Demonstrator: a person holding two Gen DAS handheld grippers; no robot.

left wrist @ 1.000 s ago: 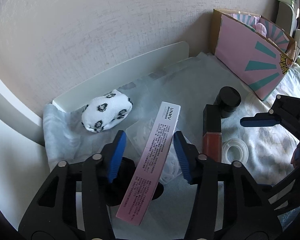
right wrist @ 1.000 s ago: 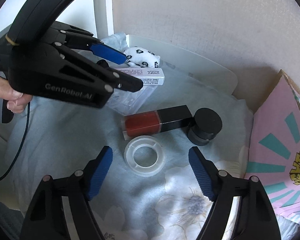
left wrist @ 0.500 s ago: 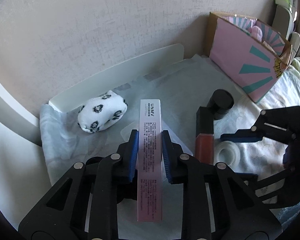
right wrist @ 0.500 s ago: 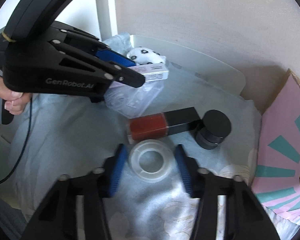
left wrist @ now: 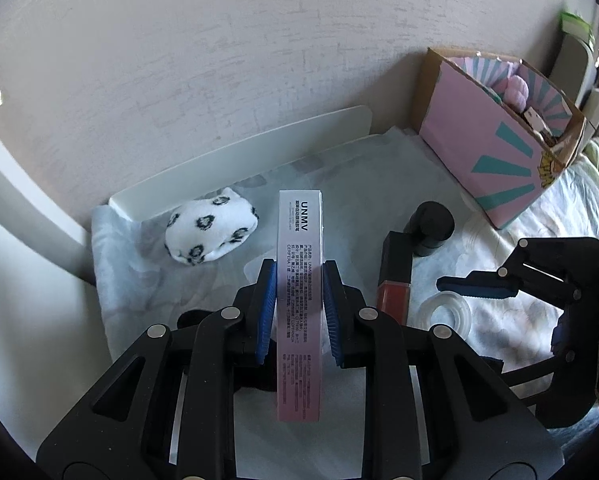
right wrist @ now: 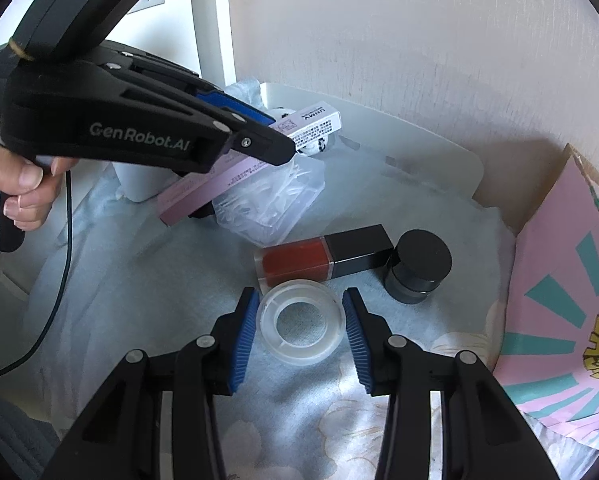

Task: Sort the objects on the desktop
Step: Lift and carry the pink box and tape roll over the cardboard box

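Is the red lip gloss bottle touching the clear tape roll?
Cannot tell. In the right wrist view the tape roll overlaps the lip gloss bottle at its lower edge; no gap shows, yet contact isn't plain.

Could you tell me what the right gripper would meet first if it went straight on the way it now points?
The right gripper already brackets the clear tape roll. Straight ahead, just past the roll, lies the red lip gloss bottle, so that would probably come first, though depth is hard to judge through the fisheye.
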